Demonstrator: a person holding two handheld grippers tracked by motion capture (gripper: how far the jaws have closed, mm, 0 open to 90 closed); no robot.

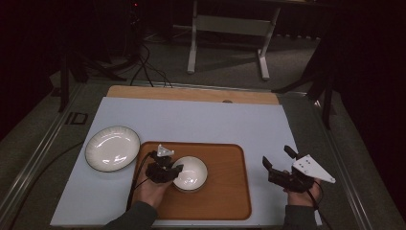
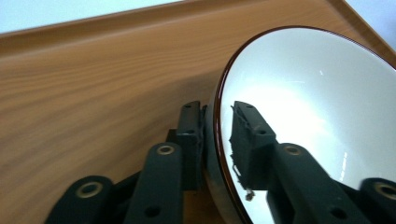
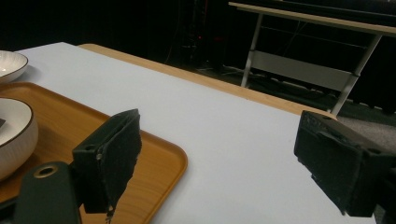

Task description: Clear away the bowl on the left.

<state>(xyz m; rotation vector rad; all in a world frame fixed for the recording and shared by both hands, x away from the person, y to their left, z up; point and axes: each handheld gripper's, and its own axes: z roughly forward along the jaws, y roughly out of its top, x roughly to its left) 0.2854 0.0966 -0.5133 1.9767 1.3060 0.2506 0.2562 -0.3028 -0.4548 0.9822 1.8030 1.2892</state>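
A white bowl (image 1: 190, 173) with a dark rim stands on the left half of a wooden tray (image 1: 225, 191). My left gripper (image 1: 176, 168) is at the bowl's left rim. In the left gripper view the bowl (image 2: 317, 102) has its rim between the jaws of my left gripper (image 2: 218, 112): one jaw is outside against the wall, the other inside with a thin gap to the rim, and the tray (image 2: 93, 93) lies beneath. My right gripper (image 1: 276, 155) hovers open and empty over the mat, right of the tray. The right gripper view shows this gripper (image 3: 219, 140) with wide jaws, the bowl (image 3: 14, 135) and tray (image 3: 154, 154) to its left.
A white plate (image 1: 112, 147) with a dark rim lies on the pale mat (image 1: 206, 120) left of the tray, and its edge (image 3: 9, 63) appears in the right gripper view. A wooden table edge (image 1: 191, 93) runs along the far side. Beyond it stand a white desk frame (image 1: 227, 28) and cables on the floor.
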